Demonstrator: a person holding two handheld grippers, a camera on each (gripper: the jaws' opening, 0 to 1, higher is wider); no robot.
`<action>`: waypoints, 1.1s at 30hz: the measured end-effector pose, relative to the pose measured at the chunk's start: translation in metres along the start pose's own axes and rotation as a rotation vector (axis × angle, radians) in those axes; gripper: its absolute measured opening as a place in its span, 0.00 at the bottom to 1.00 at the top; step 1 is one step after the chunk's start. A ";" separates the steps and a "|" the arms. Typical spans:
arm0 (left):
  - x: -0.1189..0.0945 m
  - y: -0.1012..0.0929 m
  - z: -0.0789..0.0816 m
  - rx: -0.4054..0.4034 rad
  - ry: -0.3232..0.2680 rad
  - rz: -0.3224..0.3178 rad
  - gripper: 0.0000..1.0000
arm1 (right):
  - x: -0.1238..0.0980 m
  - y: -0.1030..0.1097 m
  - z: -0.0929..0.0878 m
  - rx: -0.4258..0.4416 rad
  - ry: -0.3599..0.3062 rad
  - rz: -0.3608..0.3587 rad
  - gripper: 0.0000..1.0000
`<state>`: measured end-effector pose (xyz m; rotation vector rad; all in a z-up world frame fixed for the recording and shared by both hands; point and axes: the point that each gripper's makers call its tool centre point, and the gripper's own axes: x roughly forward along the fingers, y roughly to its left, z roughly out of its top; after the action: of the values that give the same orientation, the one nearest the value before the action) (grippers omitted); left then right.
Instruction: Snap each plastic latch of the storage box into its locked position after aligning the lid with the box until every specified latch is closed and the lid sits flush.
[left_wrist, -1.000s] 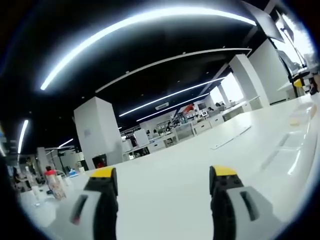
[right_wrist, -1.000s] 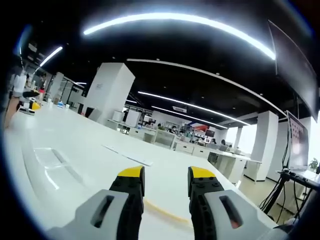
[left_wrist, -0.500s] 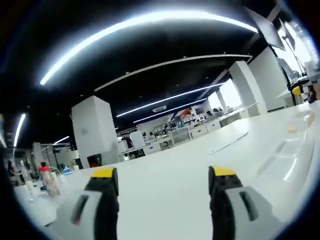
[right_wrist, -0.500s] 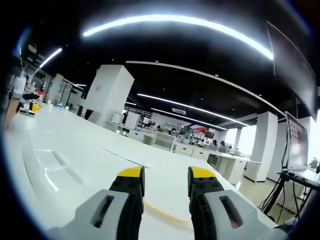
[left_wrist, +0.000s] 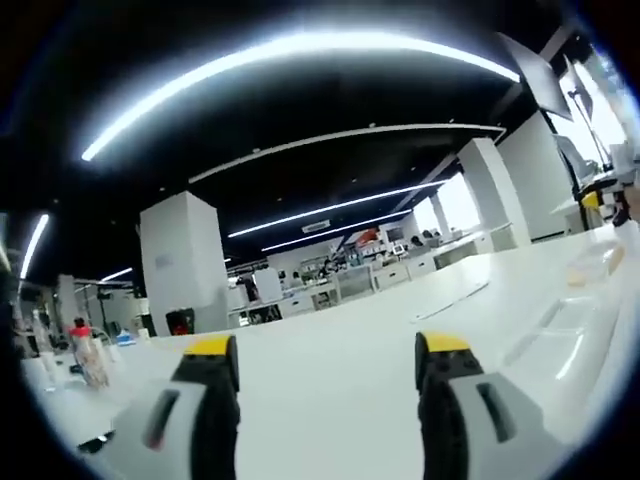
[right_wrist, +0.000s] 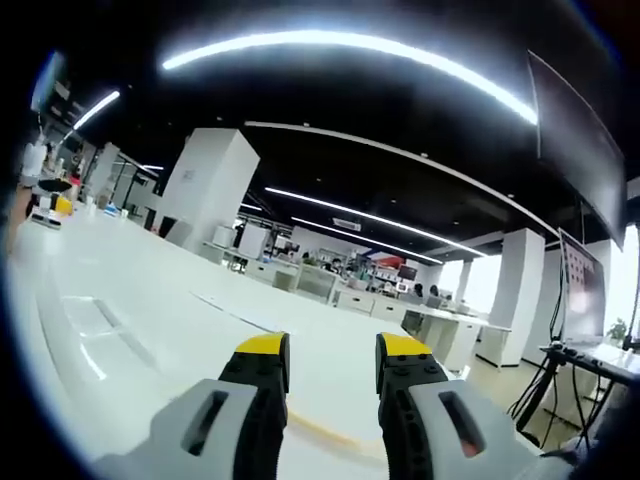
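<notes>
Fingers of the left gripper (left_wrist: 328, 362) are wide apart and empty; the right gripper (right_wrist: 327, 362) is half open, empty. Transparent storage box (left_wrist: 560, 335) lies on the white surface (left_wrist: 330, 350) at 3 o'clock in the left gripper view, at 9 o'clock in the right gripper view. Both grippers point over it, so reaching down blindly could knock the lid out of line.

Plenty of room from where I'm sitting. The white table (left_wrist: 330, 375) stretches wide and bare ahead of my left gripper (left_wrist: 325, 355). The only clutter there is a clear storage box (left_wrist: 565, 325) at right and a bottle (left_wrist: 88, 350) far left. My right gripper (right_wrist: 330, 352) has an open tabletop ahead, with the box's outline (right_wrist: 85, 335) at left.
</notes>
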<state>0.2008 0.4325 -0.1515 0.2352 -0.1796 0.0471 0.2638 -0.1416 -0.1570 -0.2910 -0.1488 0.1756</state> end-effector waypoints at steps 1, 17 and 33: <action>0.000 -0.001 0.001 0.007 0.000 -0.003 0.72 | 0.000 0.000 -0.001 0.001 0.002 -0.002 0.34; 0.007 -0.034 0.023 -0.009 0.003 -0.178 0.69 | -0.001 -0.003 -0.001 0.019 -0.013 -0.013 0.34; 0.024 -0.101 0.063 -0.003 0.000 -0.440 0.66 | 0.002 0.003 -0.003 0.006 -0.013 -0.001 0.33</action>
<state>0.2202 0.3198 -0.1101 0.2672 -0.1249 -0.3901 0.2656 -0.1395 -0.1600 -0.2842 -0.1615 0.1769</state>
